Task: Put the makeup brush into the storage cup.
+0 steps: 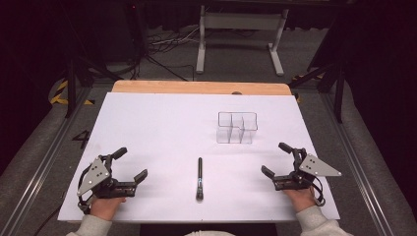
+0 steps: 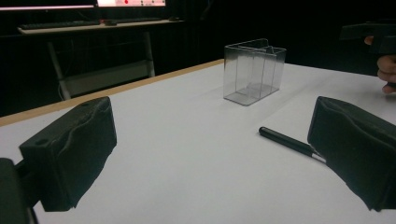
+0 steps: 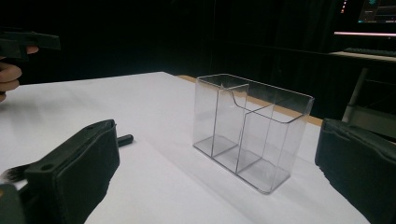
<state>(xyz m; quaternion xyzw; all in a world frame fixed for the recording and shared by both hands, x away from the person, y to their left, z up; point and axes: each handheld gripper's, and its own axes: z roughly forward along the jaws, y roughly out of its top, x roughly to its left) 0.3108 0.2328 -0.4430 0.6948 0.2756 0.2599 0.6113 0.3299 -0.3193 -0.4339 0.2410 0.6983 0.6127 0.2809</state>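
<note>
A black pen-like brush (image 1: 199, 178) lies on the white table near the front middle, its length running front to back. Behind it and to the right stands a clear plastic organiser (image 1: 237, 128) with three compartments, all empty. My left gripper (image 1: 133, 164) rests open at the front left, well left of the brush. At the front right my right gripper (image 1: 276, 159) is open too, with nothing between its jaws. The left gripper view has the brush (image 2: 286, 140) and organiser (image 2: 253, 71) ahead. The organiser (image 3: 250, 128) stands close in the right gripper view, the brush tip (image 3: 124, 139) beside the left jaw.
The white table sheet (image 1: 147, 128) ends at a wooden strip (image 1: 196, 87) at the far side. Beyond it stand a white metal frame (image 1: 241, 34) and cables on the dark floor. A desk with a monitor (image 2: 93, 18) sits in the background.
</note>
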